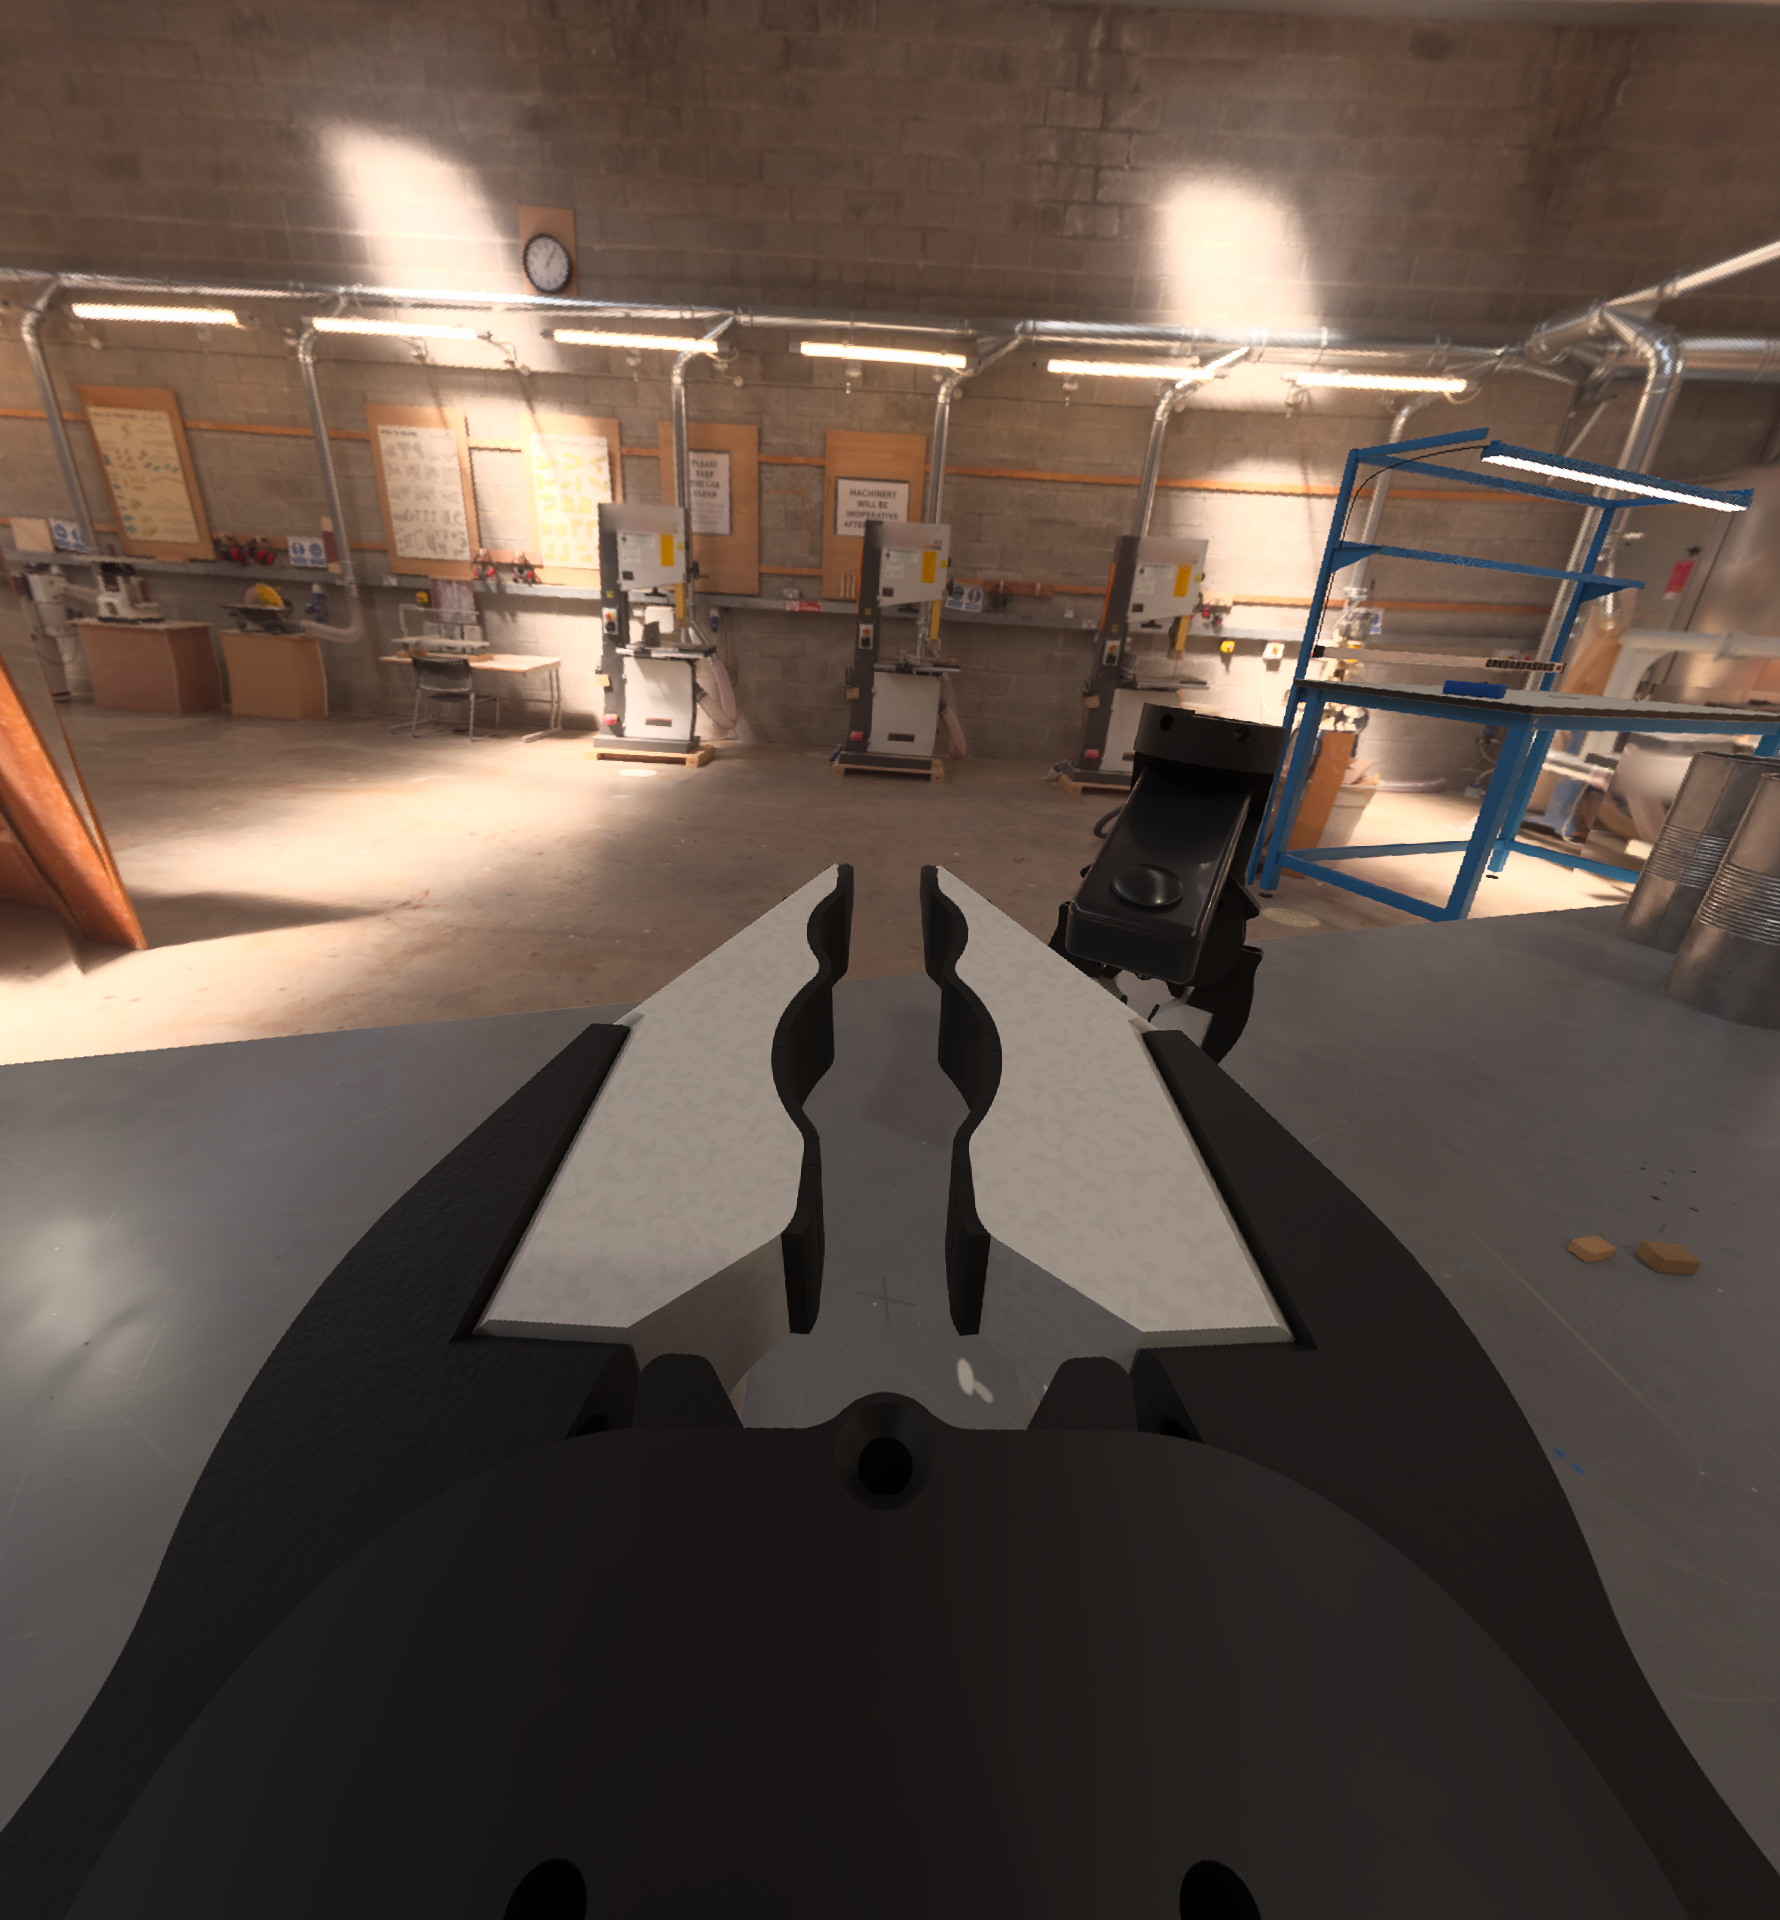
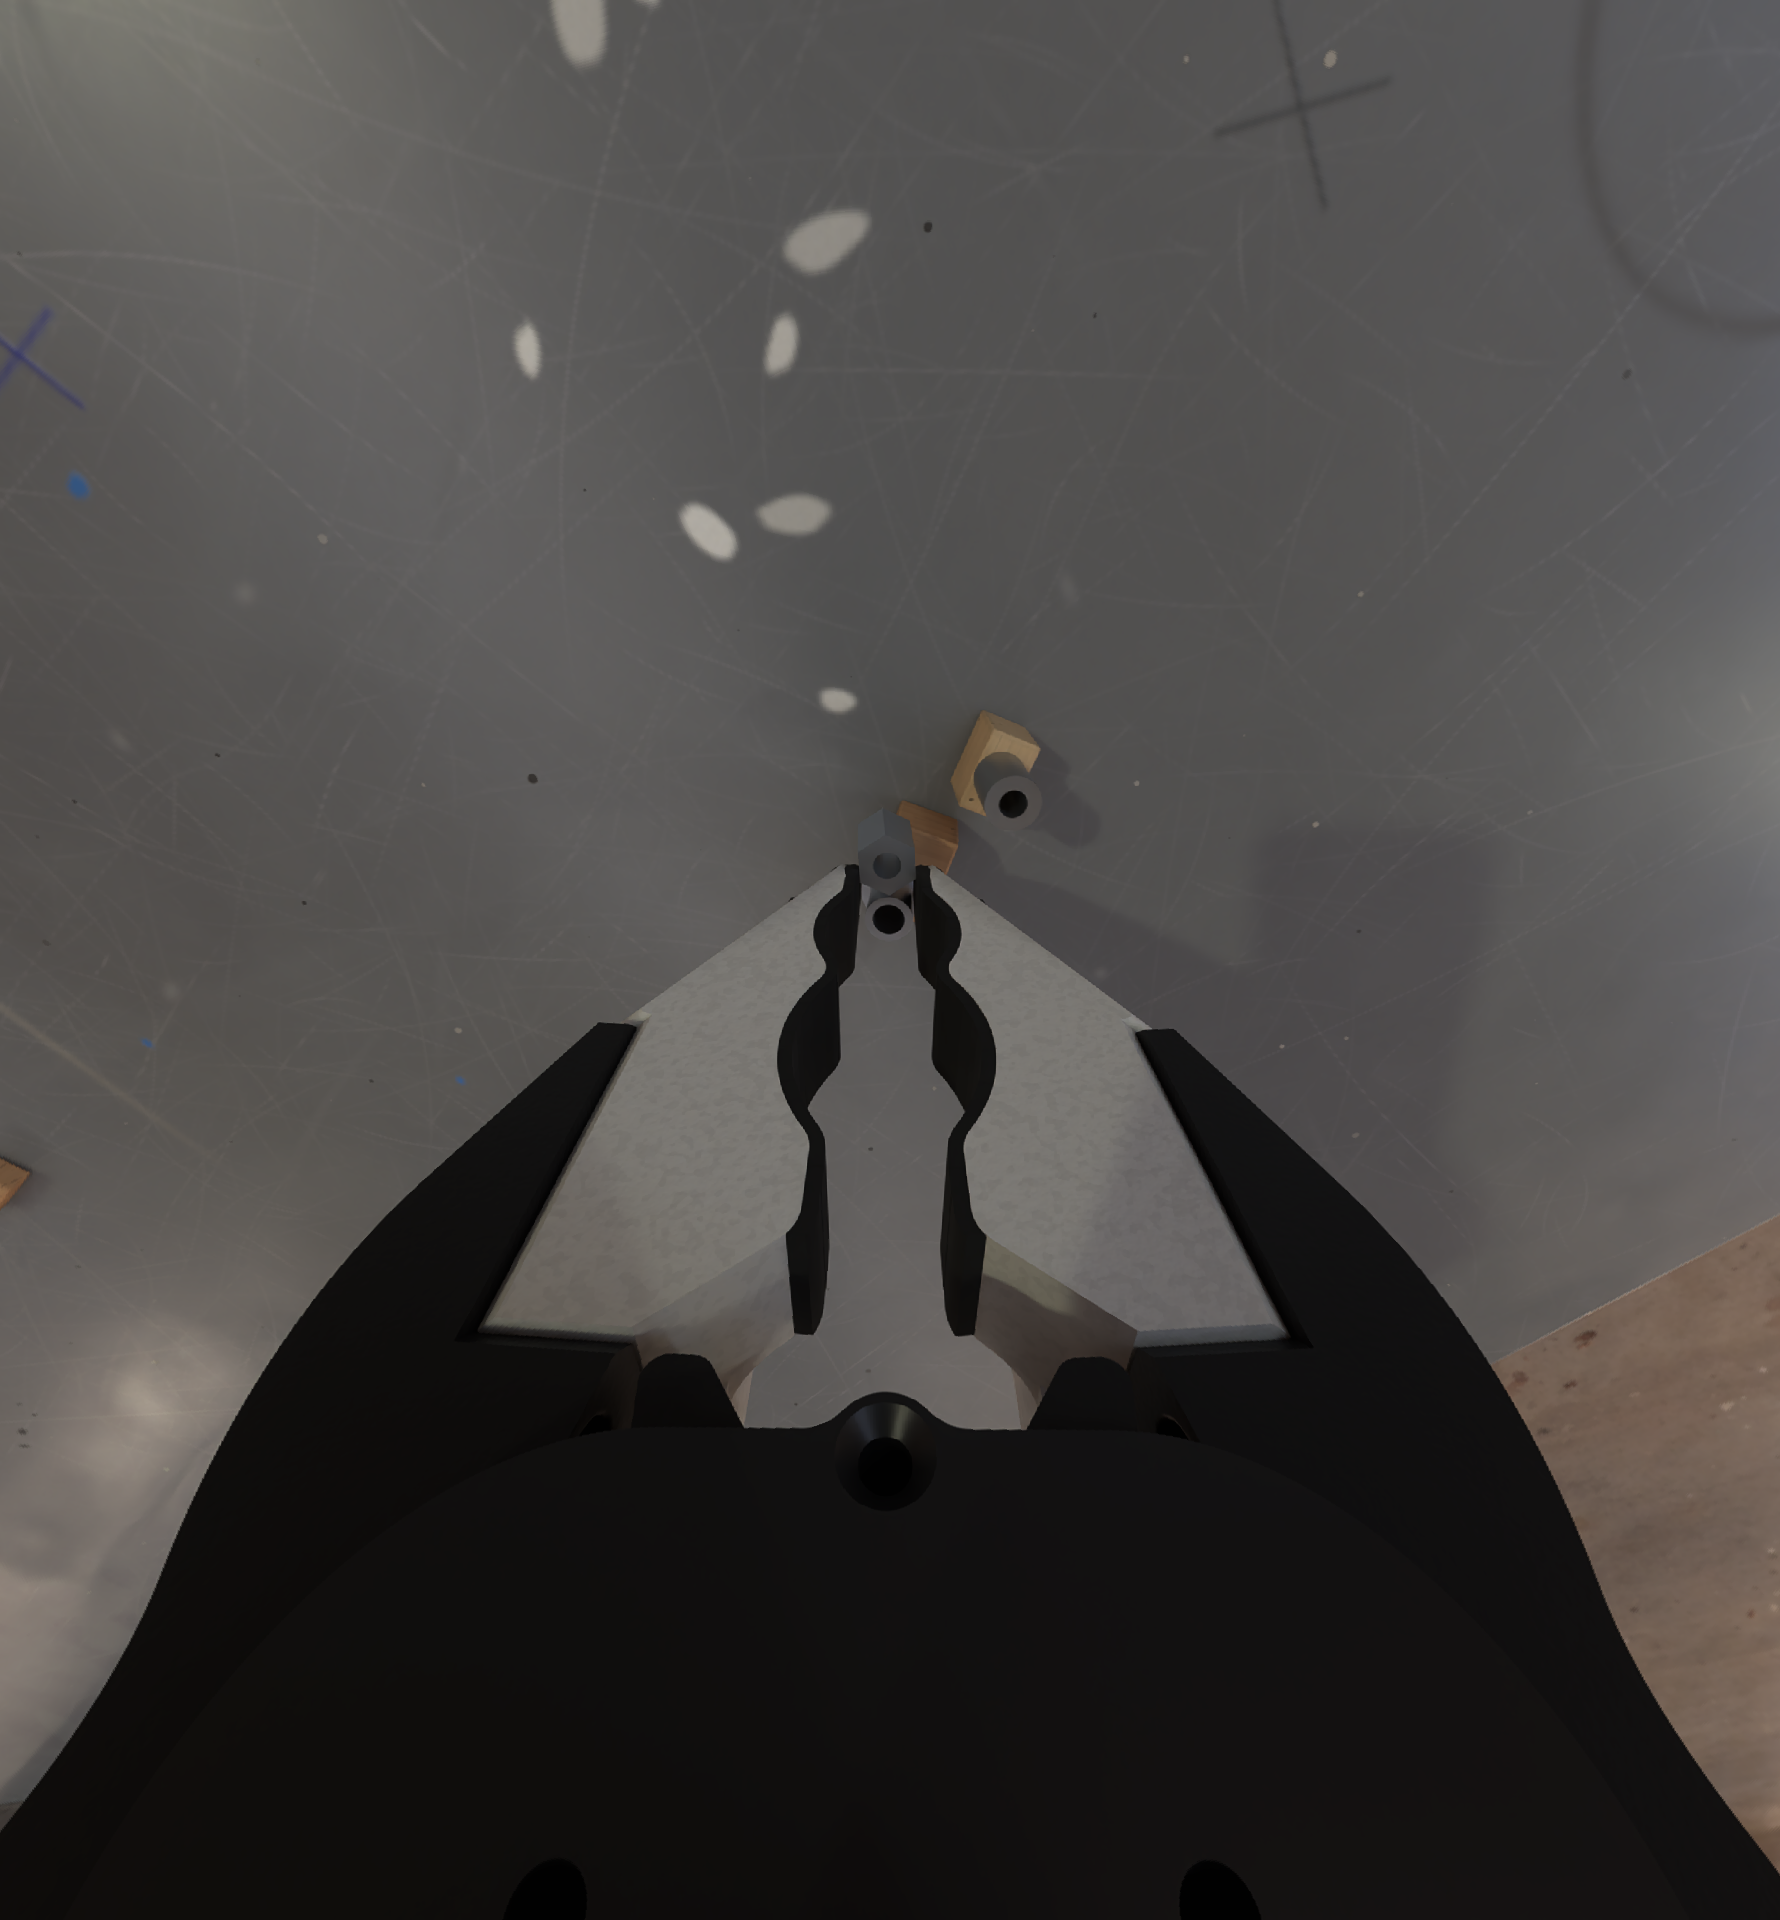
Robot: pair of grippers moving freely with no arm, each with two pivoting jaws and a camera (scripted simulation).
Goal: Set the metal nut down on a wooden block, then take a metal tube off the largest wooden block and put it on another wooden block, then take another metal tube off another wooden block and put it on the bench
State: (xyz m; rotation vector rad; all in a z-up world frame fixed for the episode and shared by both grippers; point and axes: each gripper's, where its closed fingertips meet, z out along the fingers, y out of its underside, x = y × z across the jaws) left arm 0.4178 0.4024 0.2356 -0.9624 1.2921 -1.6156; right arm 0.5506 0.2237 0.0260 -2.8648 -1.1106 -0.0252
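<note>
My right gripper (image 2: 887, 896) has its jaws nearly closed on a metal tube (image 2: 888, 918); I judge level lowering onto the wooden block (image 2: 933, 831) best. Left gripper (image 1: 884, 883) empty, jaws slightly parted.

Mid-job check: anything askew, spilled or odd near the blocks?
Nothing looks spilled or damaged. The metal nut appears to sit toward one edge of its wooden block, right beside the metal tube between the right tongs; whether they touch is unclear.
</note>
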